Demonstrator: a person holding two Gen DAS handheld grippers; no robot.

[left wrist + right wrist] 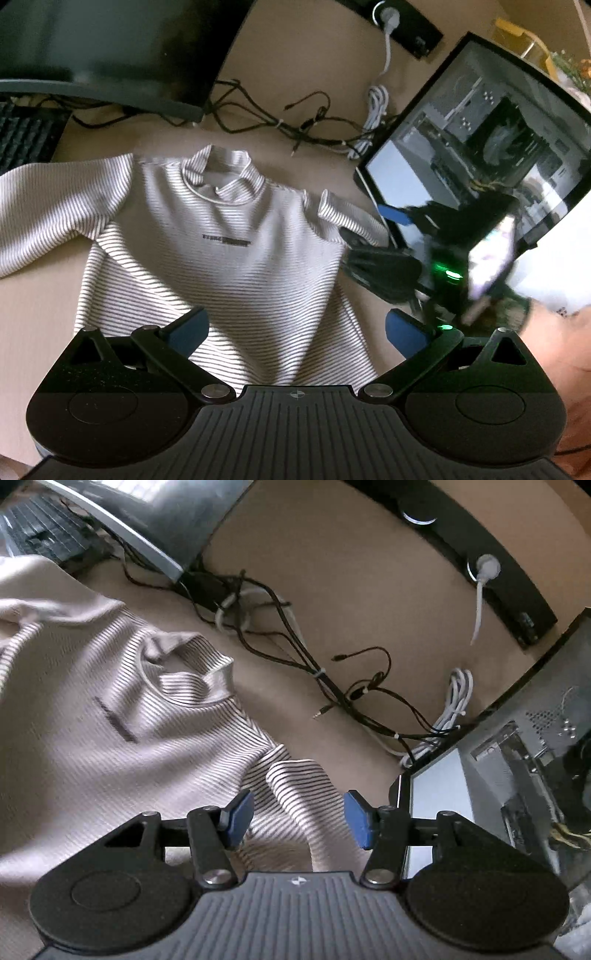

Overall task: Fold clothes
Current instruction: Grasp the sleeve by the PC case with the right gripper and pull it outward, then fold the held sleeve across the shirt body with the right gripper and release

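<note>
Two grippers over striped shirt (207, 236) (flat on desk (314, 74)).
Left gripper (295, 328) wide apart; right gripper (299, 818) wide, straddling sleeve (295, 786).

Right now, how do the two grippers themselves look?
Both look alike. The left gripper and right gripper have blue finger pads on black linkage arms with silver pivot screws, two round black discs, and a grey ribbed plate bearing a small crosshair mark.
</note>
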